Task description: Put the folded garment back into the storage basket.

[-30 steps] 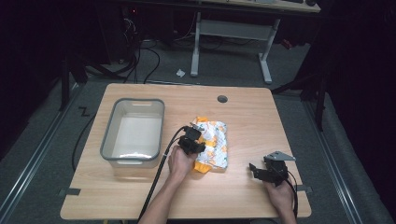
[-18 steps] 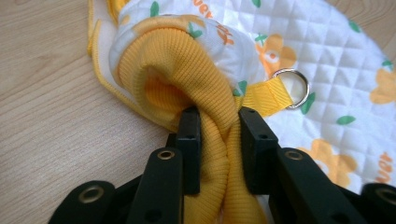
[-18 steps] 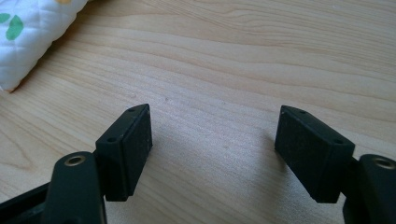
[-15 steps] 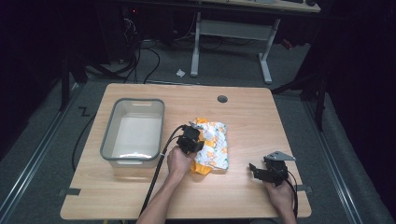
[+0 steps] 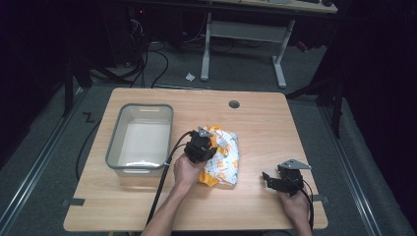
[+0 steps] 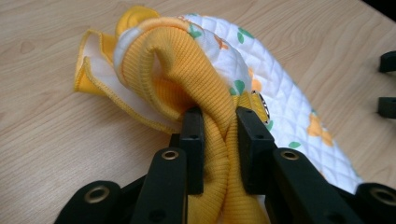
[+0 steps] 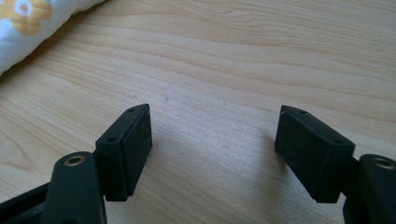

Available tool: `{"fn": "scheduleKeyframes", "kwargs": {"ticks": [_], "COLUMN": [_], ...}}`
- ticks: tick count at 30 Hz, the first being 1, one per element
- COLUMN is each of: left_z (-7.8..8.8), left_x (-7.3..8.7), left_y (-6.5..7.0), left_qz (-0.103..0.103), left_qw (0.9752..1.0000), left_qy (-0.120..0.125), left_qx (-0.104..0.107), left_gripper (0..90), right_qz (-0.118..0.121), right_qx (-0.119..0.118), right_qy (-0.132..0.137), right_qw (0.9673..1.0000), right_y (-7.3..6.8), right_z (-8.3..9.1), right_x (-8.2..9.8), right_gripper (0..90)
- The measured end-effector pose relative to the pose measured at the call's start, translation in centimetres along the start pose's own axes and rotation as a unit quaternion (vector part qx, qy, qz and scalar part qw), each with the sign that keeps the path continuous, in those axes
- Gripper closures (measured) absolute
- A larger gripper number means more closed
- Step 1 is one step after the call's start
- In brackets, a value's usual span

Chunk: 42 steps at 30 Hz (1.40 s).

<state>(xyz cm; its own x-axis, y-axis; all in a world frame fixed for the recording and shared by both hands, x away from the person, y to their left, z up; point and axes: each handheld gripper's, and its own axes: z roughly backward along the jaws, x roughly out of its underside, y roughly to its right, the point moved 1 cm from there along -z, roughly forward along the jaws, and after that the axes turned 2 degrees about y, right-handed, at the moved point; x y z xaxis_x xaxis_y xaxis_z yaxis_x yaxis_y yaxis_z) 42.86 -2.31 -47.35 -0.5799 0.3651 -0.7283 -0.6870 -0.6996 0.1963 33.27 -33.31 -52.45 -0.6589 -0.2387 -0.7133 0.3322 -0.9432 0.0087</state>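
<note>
The quilted garment point(image 5: 221, 157) is lying at table centre, with the grey bin point(image 5: 140, 140) at its 9 o'clock. My left gripper point(image 6: 219, 126) has just been closing and is now pinching the yellow ribbed cuff point(image 6: 187, 70) between its pads, gripping that thick edge so the cloth can lift as one piece. My right gripper point(image 7: 212, 149) is waiting at the garment's 4 o'clock, jaws standing wide and empty over bare table point(image 7: 233, 60), likely ready to take a second corner.
</note>
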Motion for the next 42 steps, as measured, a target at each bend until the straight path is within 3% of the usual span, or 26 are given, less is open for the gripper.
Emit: {"fn": "scheduleKeyframes", "kwargs": {"ticks": [10, 21, 28, 42], "left_z": [2.4, 5.0, 7.3, 9.3], "left_x": [-0.3, -0.5, -0.4, -0.5], "left_y": [0.8, 0.9, -0.1, -1.4], "left_qz": [-0.016, -0.019, -0.010, 0.003], "left_qw": [0.9994, 0.9978, 0.9969, 0.9953], "left_qy": [0.025, 0.055, 0.073, 0.089], "left_qx": [0.020, 0.032, 0.030, 0.037], "left_gripper": [75.0, 75.4, 75.6, 76.9], "right_qz": [0.000, 0.001, 0.001, 0.001], "right_qx": [0.000, 0.000, 0.000, 0.000], "right_qy": [0.000, 0.000, 0.000, 0.000], "right_qw": [1.0000, 1.0000, 1.0000, 1.0000], "right_y": [0.0, 0.0, 0.0, 0.0], "right_z": [0.0, 0.0, 0.0, 0.0], "right_x": [0.0, 0.0, 0.0, 0.0], "right_gripper": [27.5, 27.5, 27.6, 27.5]}}
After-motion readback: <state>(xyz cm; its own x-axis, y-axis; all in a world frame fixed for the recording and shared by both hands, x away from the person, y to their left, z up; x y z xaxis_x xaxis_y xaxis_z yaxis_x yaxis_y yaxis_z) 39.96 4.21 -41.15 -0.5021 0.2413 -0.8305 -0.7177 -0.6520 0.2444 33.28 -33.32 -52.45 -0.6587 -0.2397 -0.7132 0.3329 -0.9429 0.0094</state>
